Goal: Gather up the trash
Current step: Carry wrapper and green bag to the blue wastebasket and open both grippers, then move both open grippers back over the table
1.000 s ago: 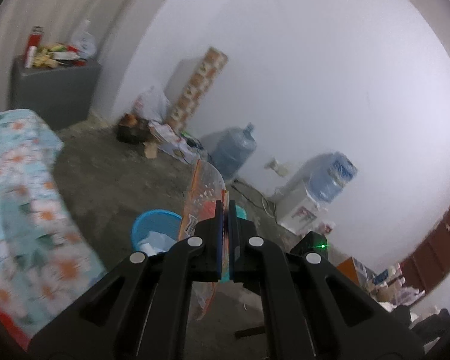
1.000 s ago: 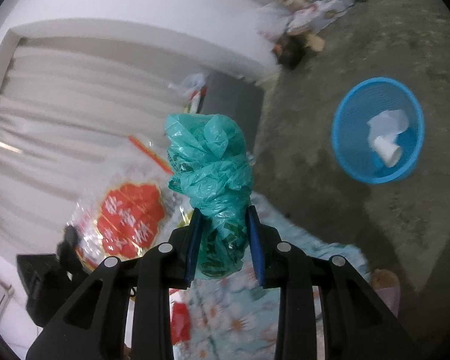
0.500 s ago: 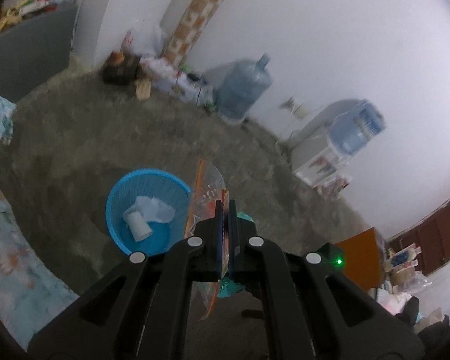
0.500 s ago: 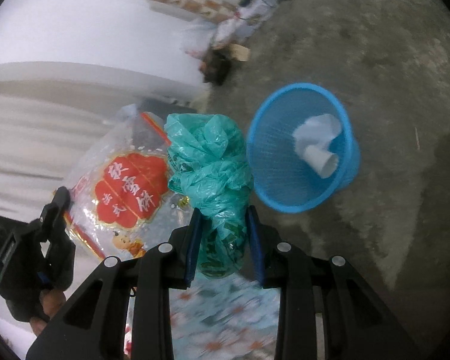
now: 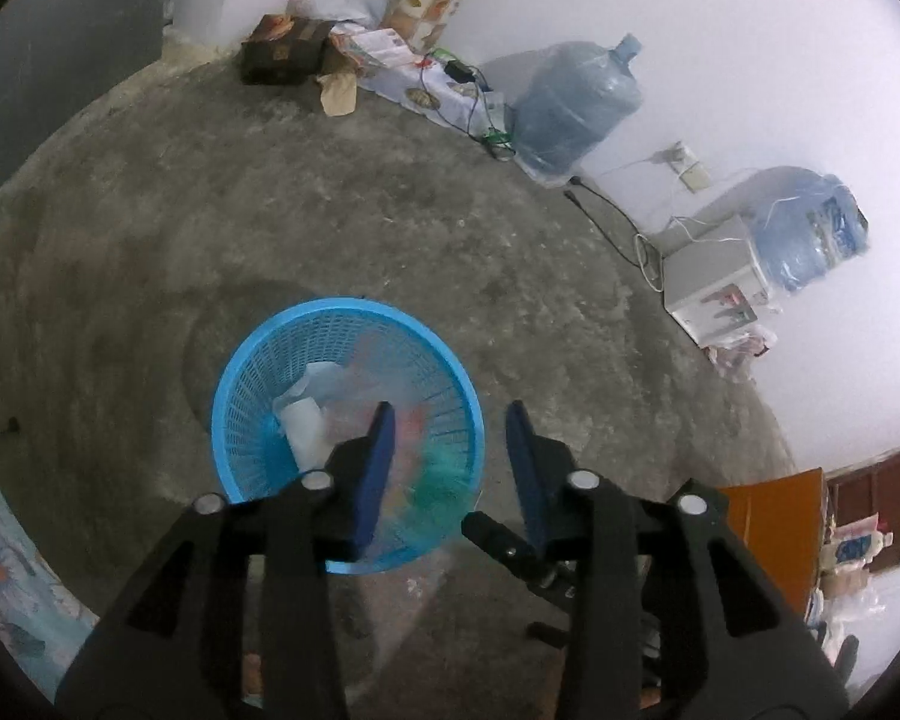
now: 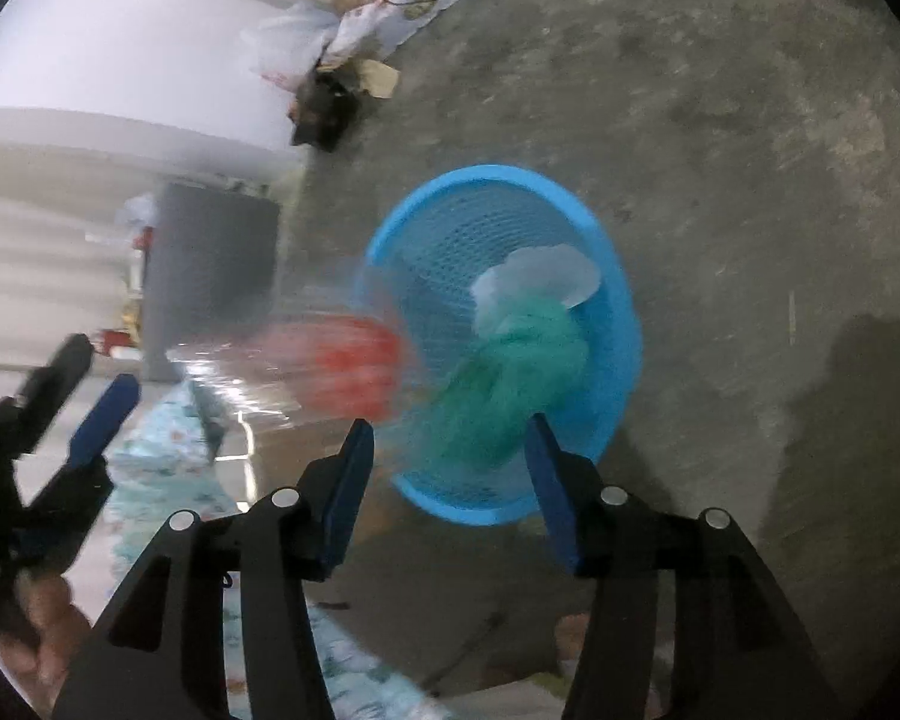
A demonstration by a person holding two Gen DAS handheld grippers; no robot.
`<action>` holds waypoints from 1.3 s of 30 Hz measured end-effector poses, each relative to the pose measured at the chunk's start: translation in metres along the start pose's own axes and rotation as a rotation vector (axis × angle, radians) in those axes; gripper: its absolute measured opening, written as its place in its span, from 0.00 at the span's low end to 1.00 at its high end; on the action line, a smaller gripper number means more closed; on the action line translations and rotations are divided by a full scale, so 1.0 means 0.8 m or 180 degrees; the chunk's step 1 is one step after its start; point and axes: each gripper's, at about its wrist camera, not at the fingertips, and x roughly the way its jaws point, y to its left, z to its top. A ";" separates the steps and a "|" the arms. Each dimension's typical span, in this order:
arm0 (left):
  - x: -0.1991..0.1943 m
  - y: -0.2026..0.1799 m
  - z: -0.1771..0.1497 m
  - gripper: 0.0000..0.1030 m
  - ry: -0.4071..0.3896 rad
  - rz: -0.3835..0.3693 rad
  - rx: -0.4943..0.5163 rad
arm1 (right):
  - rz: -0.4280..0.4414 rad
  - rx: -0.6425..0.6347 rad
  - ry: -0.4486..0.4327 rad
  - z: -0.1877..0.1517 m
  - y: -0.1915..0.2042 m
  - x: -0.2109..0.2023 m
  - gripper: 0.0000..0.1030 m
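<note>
Left gripper (image 5: 450, 420) jaws just sprung apart, nothing between them; right gripper (image 6: 450, 438) likewise just opened and let go. Half a second ago clamped on the snack wrapper (image 6: 342, 360) and the green bag (image 6: 510, 366); now both loose and blurred, dropping at the blue basket (image 6: 621, 324): bag over its opening, wrapper at its rim. Inside the basket already, white paper (image 5: 306, 420).
</note>
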 end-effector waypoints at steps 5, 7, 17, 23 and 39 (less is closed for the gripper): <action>-0.022 -0.018 -0.013 0.39 -0.0061 -0.0152 0.0084 | 0.0019 -0.0027 -0.0180 -0.015 0.004 -0.022 0.51; -0.043 -0.031 -0.017 0.41 -0.0121 -0.0204 0.0145 | 0.0036 -0.0034 -0.0253 -0.024 0.005 -0.035 0.51; -0.233 -0.113 -0.056 0.62 -0.0805 -0.0326 0.0556 | 0.0163 -0.0486 -0.0673 -0.089 0.087 -0.128 0.63; -0.358 -0.129 -0.102 0.71 -0.1168 -0.0150 0.0727 | 0.0410 -0.0991 -0.0746 -0.135 0.161 -0.186 0.66; -0.624 0.019 -0.288 0.81 -0.2156 0.0573 -0.0021 | 0.0764 -0.1757 -0.0439 -0.243 0.271 -0.215 0.66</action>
